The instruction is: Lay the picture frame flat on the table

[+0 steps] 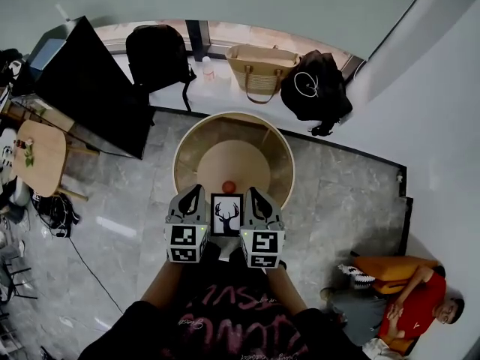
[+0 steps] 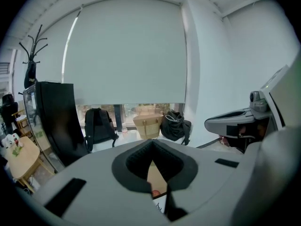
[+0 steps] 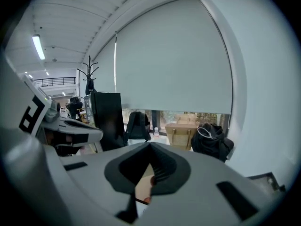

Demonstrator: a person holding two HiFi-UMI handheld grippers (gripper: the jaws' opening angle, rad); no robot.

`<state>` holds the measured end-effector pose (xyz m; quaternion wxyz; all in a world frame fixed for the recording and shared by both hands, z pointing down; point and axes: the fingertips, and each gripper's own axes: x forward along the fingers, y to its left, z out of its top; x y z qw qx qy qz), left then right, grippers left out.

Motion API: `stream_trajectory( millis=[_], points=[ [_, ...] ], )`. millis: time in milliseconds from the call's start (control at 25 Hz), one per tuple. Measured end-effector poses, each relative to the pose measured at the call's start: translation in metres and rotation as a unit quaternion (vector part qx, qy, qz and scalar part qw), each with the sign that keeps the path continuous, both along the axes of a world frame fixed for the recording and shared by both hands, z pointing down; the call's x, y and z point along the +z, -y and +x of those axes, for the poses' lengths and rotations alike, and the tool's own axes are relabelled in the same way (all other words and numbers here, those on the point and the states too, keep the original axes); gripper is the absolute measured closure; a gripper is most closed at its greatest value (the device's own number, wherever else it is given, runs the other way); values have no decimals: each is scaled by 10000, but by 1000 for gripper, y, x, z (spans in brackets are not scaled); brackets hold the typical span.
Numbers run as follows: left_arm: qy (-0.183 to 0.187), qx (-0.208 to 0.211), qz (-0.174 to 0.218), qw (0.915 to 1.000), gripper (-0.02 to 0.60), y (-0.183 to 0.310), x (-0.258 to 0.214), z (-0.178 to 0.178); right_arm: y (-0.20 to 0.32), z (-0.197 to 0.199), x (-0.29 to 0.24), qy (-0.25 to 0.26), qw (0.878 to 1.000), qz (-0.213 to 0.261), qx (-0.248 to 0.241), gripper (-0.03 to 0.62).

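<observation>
A black picture frame [image 1: 226, 215] with a white mat and a deer silhouette sits at the near edge of the round wooden table [image 1: 187, 145]. Its face shows to the head view; I cannot tell whether it stands propped or lies flat. A small orange ball [image 1: 229, 187] rests just beyond it. My left gripper [image 1: 196, 189] is beside the frame's left edge and my right gripper [image 1: 251, 192] beside its right edge, both with jaws together and holding nothing. In the left gripper view the shut left gripper [image 2: 153, 145] frames a sliver of the ball [image 2: 155, 192] and the frame [image 2: 160, 205].
Beyond the table a window ledge holds a black backpack [image 1: 156, 55], a straw bag [image 1: 262, 70] and a black bag [image 1: 315, 85]. A tall black panel [image 1: 90, 88] and a small round table [image 1: 37, 156] stand left. A person [image 1: 420, 306] sits on the floor at right.
</observation>
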<state>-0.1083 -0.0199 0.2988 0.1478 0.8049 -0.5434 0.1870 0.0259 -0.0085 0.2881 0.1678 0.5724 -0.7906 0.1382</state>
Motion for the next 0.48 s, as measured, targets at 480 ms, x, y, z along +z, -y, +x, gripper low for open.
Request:
stream_trajectory(
  millis=[480],
  points=[
    [-155, -82, 504, 9986, 572, -2, -56, 2, -5, 5, -56, -62, 9982, 573, -171, 574]
  ],
)
